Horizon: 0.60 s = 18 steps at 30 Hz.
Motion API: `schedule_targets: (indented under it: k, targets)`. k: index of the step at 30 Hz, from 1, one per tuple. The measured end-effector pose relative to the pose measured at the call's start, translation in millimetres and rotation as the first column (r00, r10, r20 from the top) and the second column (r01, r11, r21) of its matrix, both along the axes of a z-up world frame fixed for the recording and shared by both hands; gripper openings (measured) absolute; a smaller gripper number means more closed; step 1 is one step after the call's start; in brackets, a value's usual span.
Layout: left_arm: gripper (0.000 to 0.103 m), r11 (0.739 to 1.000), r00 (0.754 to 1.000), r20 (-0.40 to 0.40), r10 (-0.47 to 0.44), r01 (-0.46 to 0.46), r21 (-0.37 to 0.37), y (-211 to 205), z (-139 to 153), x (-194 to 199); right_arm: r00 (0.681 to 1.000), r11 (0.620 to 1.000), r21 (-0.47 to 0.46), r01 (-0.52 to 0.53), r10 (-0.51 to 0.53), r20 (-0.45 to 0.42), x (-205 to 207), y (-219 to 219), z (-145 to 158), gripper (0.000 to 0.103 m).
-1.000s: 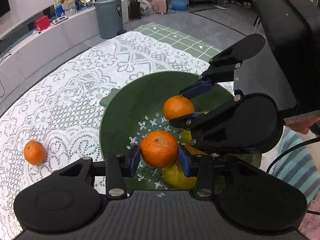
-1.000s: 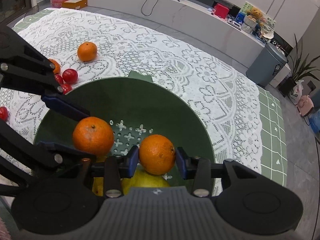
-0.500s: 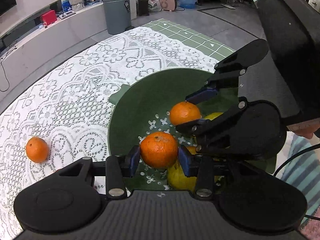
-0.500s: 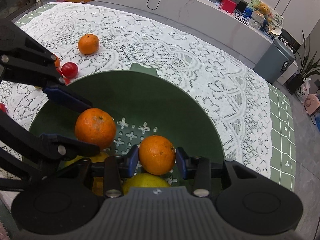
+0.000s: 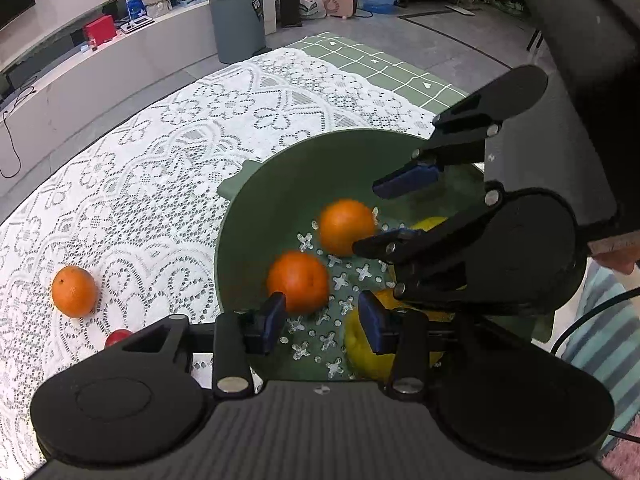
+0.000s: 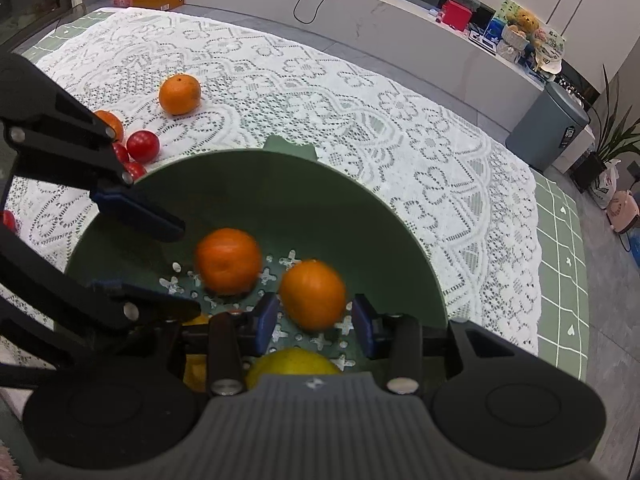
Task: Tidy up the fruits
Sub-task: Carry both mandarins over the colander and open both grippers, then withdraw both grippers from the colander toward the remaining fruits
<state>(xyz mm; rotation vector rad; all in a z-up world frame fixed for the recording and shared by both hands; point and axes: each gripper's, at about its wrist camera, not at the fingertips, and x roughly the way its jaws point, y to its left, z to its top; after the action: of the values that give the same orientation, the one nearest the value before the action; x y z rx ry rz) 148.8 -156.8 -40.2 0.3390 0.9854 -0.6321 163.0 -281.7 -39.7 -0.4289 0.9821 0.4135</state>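
Note:
A green bowl [image 5: 280, 184] [image 6: 360, 208] with a perforated bottom stands on the lace cloth. My left gripper [image 5: 322, 322] is open above it, and the orange [image 5: 298, 282] it held is loose and blurred just beyond its fingers. My right gripper [image 6: 316, 322] is open too, with its orange [image 6: 312, 294] blurred between and just beyond the fingers. Each view also shows the other gripper's orange [image 5: 347, 226] [image 6: 228, 260]. Yellow fruit [image 5: 372, 344] [image 6: 296, 362] lies in the bowl under the grippers.
One more orange [image 5: 74, 290] [image 6: 179, 94] lies on the cloth left of the bowl, with small red tomatoes [image 6: 143, 146] [image 5: 118, 336] and another orange [image 6: 110, 124] partly hidden behind the left gripper. A grey bin [image 5: 236, 20] stands beyond the table.
Both grippers have opened and let go of their oranges, which are dropping into the green bowl. Both grippers have lifted slightly.

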Motion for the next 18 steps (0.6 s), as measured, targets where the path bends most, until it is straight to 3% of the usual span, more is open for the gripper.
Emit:
schedule_targets:
  k: [8, 14, 18]
  targets:
    - [0.065, 1.0, 0.999, 0.039, -0.01, 0.011, -0.027, 4, 14, -12, 0.999, 0.999, 0.036, 0.04, -0.041, 0.02, -4, -6, 16, 0.05]
    - [0.067, 0.997, 0.998, 0.068, 0.017, -0.012, -0.072, 16, 30, -23, 0.988, 0.984, 0.1, 0.148, -0.152, 0.038, -11, -8, 34, 0.063]
    - [0.071, 0.993, 0.995, 0.088, 0.056, -0.046, -0.109, 31, 40, -30, 0.969, 0.954, 0.187, 0.236, -0.245, 0.025, -18, -9, 47, 0.071]
